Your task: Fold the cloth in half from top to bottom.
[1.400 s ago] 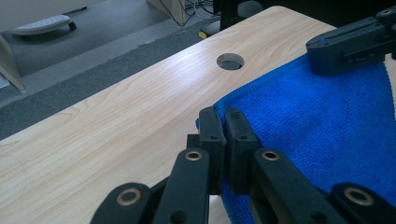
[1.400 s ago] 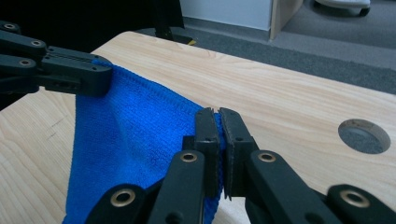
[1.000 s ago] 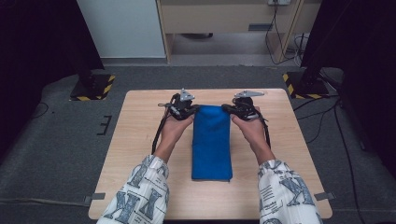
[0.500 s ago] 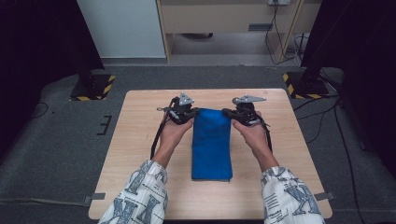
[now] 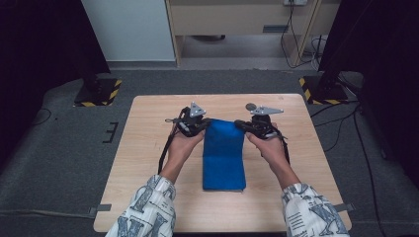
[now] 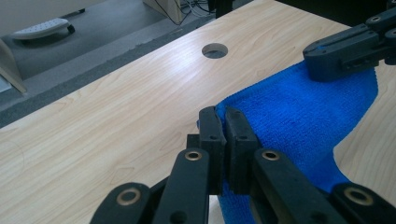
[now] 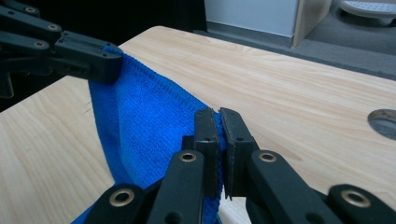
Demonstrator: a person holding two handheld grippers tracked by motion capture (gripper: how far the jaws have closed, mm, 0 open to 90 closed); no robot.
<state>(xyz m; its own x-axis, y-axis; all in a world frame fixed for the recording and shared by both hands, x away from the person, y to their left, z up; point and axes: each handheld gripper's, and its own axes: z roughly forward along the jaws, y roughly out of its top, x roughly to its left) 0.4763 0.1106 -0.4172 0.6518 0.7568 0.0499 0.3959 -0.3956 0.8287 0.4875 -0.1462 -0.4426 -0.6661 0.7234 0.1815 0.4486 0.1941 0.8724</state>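
A blue towel [image 5: 224, 155] lies as a long folded strip down the middle of the wooden table [image 5: 148, 148]. My left gripper [image 5: 205, 122] is shut on its far left corner, and the jaws pinch the cloth [image 6: 299, 116] in the left gripper view [image 6: 223, 116]. My right gripper [image 5: 240, 124] is shut on the far right corner, seen close up in the right gripper view [image 7: 217, 119]. Between the two grippers the towel's far edge [image 7: 144, 112] is lifted slightly and stretched. Each gripper view also shows the other gripper [image 6: 327, 60] [image 7: 100, 58] on its corner.
A round cable hole [image 5: 251, 105] sits in the tabletop just beyond the right gripper. Bare wood lies on both sides of the towel. Stands with yellow-black striped bases [image 5: 96, 94] [image 5: 321, 91] rise off the table's far corners, and a cabinet [image 5: 237, 19] is behind.
Both hands have drawn a little toward the near edge of the table, bringing the towel's far edge with them. Both grips are unchanged.
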